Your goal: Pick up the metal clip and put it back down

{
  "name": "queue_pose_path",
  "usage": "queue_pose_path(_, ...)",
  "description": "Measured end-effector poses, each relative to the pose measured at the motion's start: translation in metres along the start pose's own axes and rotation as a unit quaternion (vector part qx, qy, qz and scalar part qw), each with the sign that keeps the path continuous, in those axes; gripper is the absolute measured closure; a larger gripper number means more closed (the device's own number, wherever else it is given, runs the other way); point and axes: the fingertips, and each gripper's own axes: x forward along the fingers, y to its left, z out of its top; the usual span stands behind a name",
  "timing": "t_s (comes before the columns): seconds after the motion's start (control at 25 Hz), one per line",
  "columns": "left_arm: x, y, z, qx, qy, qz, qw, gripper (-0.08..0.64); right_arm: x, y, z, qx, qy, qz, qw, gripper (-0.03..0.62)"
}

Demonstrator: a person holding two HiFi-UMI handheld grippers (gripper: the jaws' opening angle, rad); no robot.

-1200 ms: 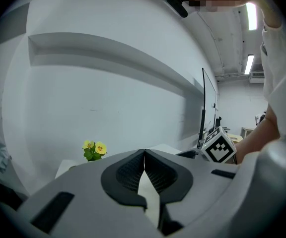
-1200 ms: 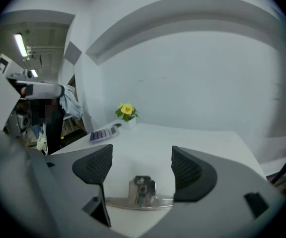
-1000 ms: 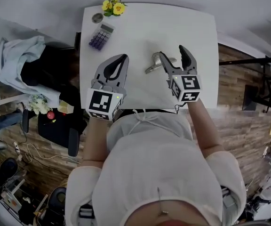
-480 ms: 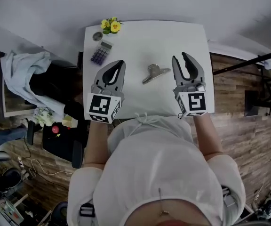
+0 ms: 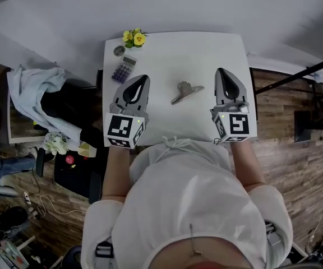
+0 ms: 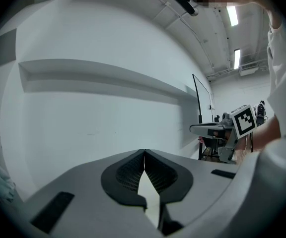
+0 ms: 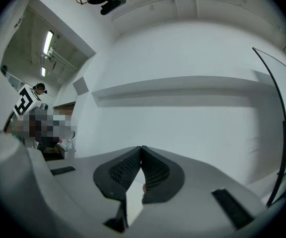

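Note:
The metal clip lies flat on the white table, between the two grippers and free of both. My left gripper is held to the clip's left, shut, with nothing in it. To the clip's right, my right gripper is also shut and empty. In the left gripper view the jaw tips meet and point at a pale wall. The right gripper view shows its jaw tips touching too, aimed at a wall; the clip is out of both gripper views.
A purple calculator, a small round tin and yellow flowers sit at the table's far left corner. A chair with pale cloth stands left of the table. Wooden floor surrounds it.
My right gripper let go of the clip, drew back to the right and shut empty. The clip now lies on the table. The head view has pulled back.

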Motion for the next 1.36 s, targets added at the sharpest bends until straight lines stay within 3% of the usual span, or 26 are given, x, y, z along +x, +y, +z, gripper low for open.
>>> queue_pose_path(0.72, -0.005, 0.010, -0.006, -0.003, 0.015, 0.011, 0.9998, 0.541, 0.009, 0.026, -0.023, 0.020, 0.043, 0.062, 0.997, 0.592)
queue_pose_path(1.36, 0.000, 0.009, -0.016, -0.012, 0.021, 0.011, 0.9997, 0.541, 0.012, 0.027, -0.032, 0.034, 0.045, 0.060, 0.997, 0.592)
